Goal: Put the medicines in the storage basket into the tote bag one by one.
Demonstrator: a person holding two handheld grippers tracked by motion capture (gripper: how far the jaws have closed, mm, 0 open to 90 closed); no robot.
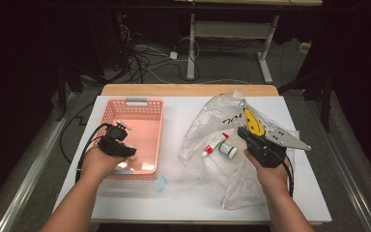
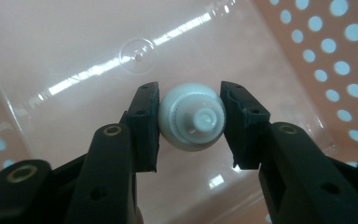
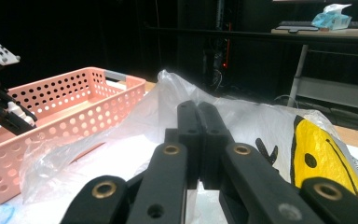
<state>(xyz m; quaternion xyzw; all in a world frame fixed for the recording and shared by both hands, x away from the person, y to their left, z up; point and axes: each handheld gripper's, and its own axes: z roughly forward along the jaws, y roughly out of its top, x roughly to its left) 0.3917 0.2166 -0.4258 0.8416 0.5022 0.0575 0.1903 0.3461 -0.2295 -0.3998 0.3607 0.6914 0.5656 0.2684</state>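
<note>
Left gripper (image 2: 189, 123) sits low inside the pink basket (image 1: 107, 113), near its near-left corner. Its 2 pads bracket a small white bottle (image 2: 192, 122), seen cap-end on. The left pad looks in contact; a thin gap may remain at the right pad, so I cannot tell for sure that both sides grip it. The bottle hangs just above the glossy basket floor.

Right gripper (image 3: 199, 140) has its fingers pressed flat together, nothing between them. It rests over the clear plastic bag (image 1: 207, 125) with the yellow smiley print, right of the basket. A red-capped tube (image 1: 214, 144) and a green-and-white bottle (image 1: 228, 149) lie inside the bag.

Judgement: the step is placing the white bottle in the basket.
- Lower until the bottle rests on the floor, then spread the jaws.
- Round body, may roll; release level and slow.
- Lift straight up, clear of the perforated wall.
- Right gripper best kept on the bag, holding it steady for the next pick.
</note>
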